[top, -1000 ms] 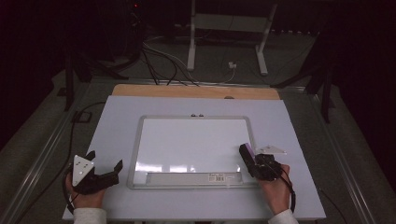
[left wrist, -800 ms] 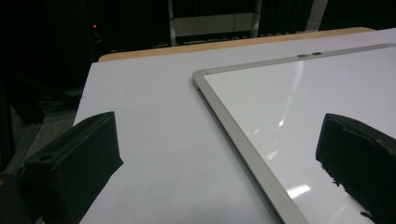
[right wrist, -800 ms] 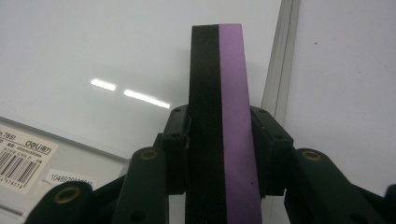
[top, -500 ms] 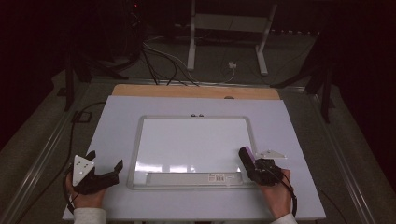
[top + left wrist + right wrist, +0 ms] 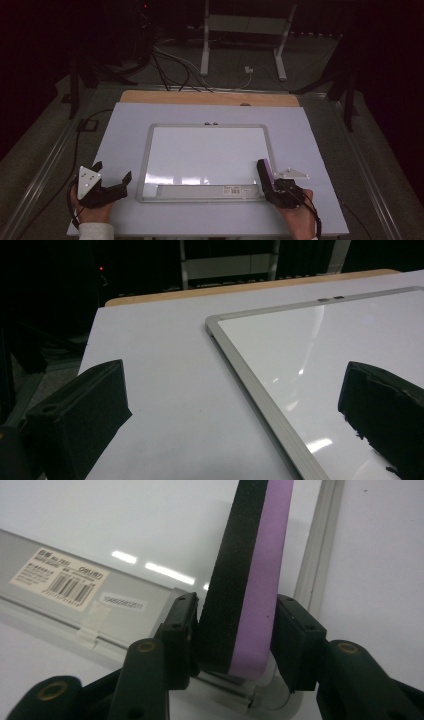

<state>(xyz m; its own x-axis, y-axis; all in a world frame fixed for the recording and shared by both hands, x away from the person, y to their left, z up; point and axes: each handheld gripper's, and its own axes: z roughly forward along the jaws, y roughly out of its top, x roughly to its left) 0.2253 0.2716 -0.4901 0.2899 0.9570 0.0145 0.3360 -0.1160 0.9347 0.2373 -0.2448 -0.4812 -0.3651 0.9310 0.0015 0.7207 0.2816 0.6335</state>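
**Eraser held at the whiteboard's near right corner**

My right hand-held gripper holds a purple-and-black whiteboard eraser on edge between its jaws, which have just been easing apart; the pads still sit against both faces. The eraser stands over the near right corner of the whiteboard, just beside its labelled tray. My left hand-held gripper rests on the table off the whiteboard's near left corner, jaws wide and empty.
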